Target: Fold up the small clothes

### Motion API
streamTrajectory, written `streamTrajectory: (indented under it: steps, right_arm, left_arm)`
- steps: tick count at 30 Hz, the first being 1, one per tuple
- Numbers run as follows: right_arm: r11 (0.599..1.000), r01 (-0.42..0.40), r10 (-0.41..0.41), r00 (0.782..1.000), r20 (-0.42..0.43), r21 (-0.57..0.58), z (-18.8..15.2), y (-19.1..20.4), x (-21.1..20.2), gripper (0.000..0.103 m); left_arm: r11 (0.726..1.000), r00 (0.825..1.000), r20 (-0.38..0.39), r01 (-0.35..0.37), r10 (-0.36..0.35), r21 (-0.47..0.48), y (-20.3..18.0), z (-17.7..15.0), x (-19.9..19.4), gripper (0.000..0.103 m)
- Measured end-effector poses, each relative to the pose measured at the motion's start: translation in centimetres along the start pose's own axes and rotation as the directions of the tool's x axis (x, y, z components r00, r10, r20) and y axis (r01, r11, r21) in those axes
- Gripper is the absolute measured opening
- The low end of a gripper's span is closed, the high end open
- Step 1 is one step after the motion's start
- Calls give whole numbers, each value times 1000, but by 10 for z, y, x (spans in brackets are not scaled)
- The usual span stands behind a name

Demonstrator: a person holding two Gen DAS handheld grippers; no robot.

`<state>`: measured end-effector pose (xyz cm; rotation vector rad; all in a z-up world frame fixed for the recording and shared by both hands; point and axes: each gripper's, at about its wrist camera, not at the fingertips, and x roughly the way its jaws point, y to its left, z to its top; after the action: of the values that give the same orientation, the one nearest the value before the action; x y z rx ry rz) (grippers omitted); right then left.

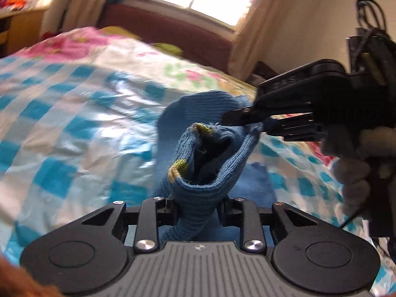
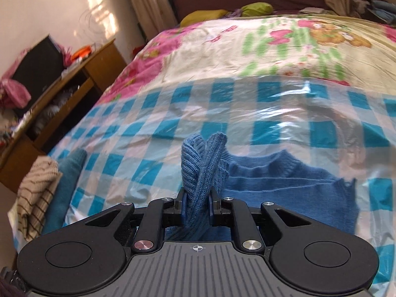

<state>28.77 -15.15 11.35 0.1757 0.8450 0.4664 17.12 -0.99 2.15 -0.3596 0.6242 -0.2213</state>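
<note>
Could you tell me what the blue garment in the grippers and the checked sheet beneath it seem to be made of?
The blue garment looks like knitted yarn, probably wool or acrylic: ribbed stitches show at its edge, and the finish is matte and soft. The checked sheet appears to be thin plastic film: it is glossy, crinkled, and throws bright glare from the window light.

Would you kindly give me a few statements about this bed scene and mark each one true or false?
1. Both tongs are shut on the blue knitted garment. True: left tongs, right tongs.
2. The garment lies on a bare wooden floor. False: it lies on a blue-and-white checked plastic sheet over the bed.
3. Yellow-green trim shows on the knit edge held by the left tongs. True.
4. The wooden desk stands right of the bed in the right wrist view. False: it stands left.
</note>
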Motion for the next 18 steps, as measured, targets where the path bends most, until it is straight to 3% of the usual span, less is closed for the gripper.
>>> streamTrajectory:
  steps: [6,10,18]
  right_arm:
    - [990,25,-27,1000,15,135,-13,-80,-12,15]
    - [974,38,-39,999,2,221,-36,-121,-7,15]
    - [953,23,-32,999,26,301,-60,-160,-10,15]
  left_arm:
    - [982,998,-58,21,-11,190,-61,-12,37,32]
    - [947,994,-112,23,14,321,-87,-37,58,31]
    - [902,992,-123,29,27,430,-117,-58,64,31]
